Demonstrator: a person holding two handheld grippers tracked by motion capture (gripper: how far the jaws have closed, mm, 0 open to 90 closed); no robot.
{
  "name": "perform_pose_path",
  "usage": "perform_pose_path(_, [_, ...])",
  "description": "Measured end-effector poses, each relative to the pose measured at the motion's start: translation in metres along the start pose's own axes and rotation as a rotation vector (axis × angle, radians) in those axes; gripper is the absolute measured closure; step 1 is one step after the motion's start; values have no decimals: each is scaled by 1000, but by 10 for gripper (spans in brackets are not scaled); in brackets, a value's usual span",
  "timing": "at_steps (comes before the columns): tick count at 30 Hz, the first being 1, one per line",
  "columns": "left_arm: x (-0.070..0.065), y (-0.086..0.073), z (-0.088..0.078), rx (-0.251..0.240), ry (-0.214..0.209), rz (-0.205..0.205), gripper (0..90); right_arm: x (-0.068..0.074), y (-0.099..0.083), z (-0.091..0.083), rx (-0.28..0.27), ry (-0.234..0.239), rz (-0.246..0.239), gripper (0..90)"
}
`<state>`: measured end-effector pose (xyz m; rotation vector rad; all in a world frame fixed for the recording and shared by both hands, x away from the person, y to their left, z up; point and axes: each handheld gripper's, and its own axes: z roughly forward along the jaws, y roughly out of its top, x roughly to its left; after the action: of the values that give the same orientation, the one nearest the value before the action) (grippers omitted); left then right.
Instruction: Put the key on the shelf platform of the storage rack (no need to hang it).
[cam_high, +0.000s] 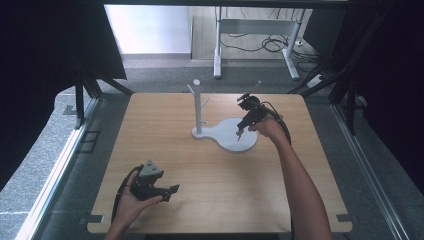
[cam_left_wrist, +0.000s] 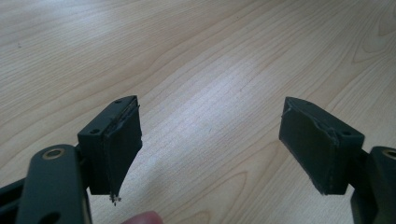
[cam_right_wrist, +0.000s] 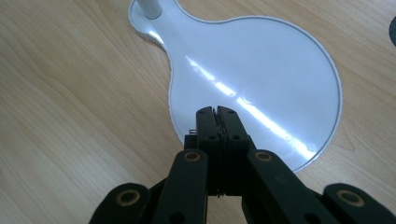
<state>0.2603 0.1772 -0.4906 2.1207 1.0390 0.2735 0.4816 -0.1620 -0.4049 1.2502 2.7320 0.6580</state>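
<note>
Over white base (cam_right_wrist: 261, 70), right claw (cam_right_wrist: 218, 112) closed, empty

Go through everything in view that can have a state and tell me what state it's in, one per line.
Left tongs: open, empty, low over bare table near the front edge.
Right tongs: shut, empty, over the stand's round base.
White stand: upright, pegs bare.
Stand base: flat on the table, nothing on it.
Table: wooden.
</note>
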Motion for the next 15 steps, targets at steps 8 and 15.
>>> perform_pose_path(8, [-1, 1, 1, 1, 0, 4, 214, -5, 6, 7, 8, -6, 7, 899])
perform_pose_path(15, [-2, 1, 0, 0, -3, 7, 214, -5, 14, 13, 18, -22, 3, 899])
